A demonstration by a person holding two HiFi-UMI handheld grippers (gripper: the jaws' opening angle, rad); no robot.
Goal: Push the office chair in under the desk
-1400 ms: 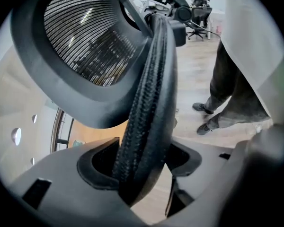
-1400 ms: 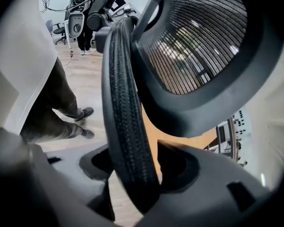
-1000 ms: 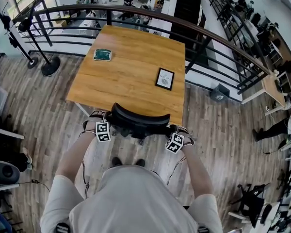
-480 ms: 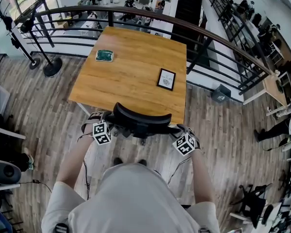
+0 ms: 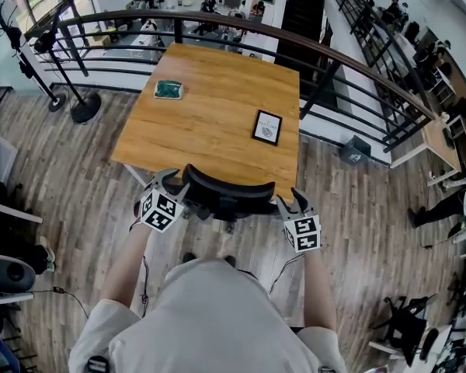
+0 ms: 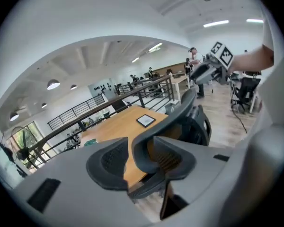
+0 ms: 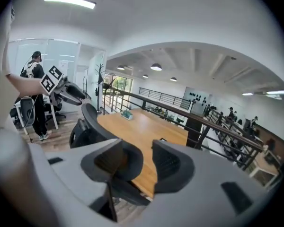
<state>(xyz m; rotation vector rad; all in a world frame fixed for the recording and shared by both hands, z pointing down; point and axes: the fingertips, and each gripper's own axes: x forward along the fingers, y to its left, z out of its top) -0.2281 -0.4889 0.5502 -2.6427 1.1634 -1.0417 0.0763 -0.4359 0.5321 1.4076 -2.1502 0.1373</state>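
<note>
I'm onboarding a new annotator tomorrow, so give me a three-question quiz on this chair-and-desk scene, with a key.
1. True or false: the desk has nothing on it.
2. What stands between the fingers of the left gripper?
A. the office chair's backrest
B. the railing
C. nothing
3. Which thing on the desk lies nearer the office chair?

Key
1. False: a green item and a framed card lie on it.
2. A. The fingers are closing round the backrest's rim and do not yet seem to press on it.
3. The framed card. The green item lies toward the far edge.
</note>
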